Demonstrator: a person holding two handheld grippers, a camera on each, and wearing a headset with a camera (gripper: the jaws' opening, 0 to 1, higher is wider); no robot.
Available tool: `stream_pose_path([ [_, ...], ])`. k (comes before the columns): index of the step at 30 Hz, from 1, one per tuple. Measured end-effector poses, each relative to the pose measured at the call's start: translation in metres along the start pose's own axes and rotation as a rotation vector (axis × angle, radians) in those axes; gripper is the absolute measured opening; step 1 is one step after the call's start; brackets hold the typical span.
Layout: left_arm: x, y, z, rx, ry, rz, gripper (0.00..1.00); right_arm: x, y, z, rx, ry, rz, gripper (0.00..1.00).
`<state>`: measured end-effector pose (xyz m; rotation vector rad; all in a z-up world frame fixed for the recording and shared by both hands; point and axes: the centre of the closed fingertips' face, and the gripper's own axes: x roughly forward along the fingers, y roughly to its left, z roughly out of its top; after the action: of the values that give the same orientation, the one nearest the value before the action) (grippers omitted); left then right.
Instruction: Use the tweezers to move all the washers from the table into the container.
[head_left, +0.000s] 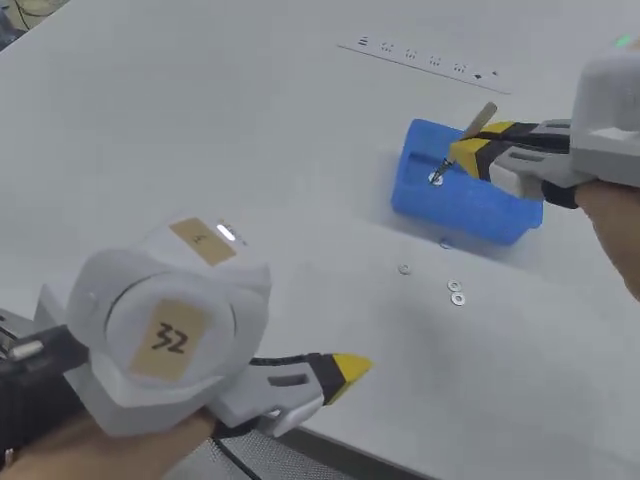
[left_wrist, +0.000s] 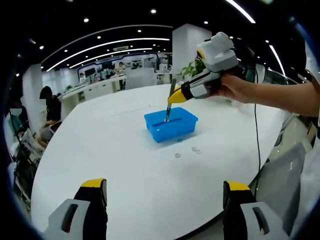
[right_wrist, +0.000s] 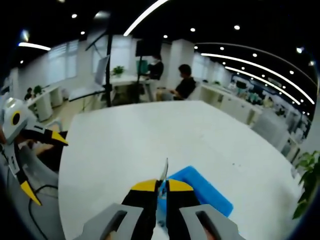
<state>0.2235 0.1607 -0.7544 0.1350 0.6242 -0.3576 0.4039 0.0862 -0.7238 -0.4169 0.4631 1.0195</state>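
We see the tweezers (head_left: 483, 117) clamped in the right gripper (head_left: 465, 152), their tip down inside the blue container (head_left: 470, 205); whether the tip is pinched we cannot tell. Washers (head_left: 456, 293) lie on the table (head_left: 250, 120) near the container. The left gripper (left_wrist: 164, 184) has its jaws wide apart.

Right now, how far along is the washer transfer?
Done: I cannot count what already lies in the blue container. In hand: the right gripper is shut on the tweezers, with the tips down inside the container and what looks like a washer at them. Left: at least three loose washers on the table in front of the container. The left gripper is open and holds nothing.
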Motion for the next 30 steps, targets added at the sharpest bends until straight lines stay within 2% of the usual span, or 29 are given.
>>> stream_pose_path([
  [5, 0.001, -0.004, 0.0, -0.011, 0.0, -0.025, 0.99, 0.012, -0.009, -0.002, 0.025, -0.004, -0.01, 0.02],
  [9, 0.001, -0.005, 0.001, -0.011, 0.0, -0.027, 0.99, 0.027, -0.018, -0.014, 0.033, 0.02, -0.036, 0.02],
  [13, 0.002, -0.006, 0.001, -0.017, -0.002, -0.032, 0.99, 0.038, -0.023, -0.021, 0.058, 0.031, -0.036, 0.02],
  [19, 0.004, -0.006, -0.002, -0.027, 0.004, -0.038, 0.99, 0.054, -0.022, -0.028, 0.09, 0.039, -0.033, 0.02],
  [26, 0.003, -0.001, -0.004, -0.027, 0.011, -0.021, 0.99, 0.065, -0.023, -0.038, 0.088, 0.058, -0.033, 0.02],
  [30, 0.003, 0.002, -0.005, -0.029, 0.013, -0.013, 0.99, 0.066, -0.023, -0.04, 0.101, 0.066, -0.029, 0.02],
])
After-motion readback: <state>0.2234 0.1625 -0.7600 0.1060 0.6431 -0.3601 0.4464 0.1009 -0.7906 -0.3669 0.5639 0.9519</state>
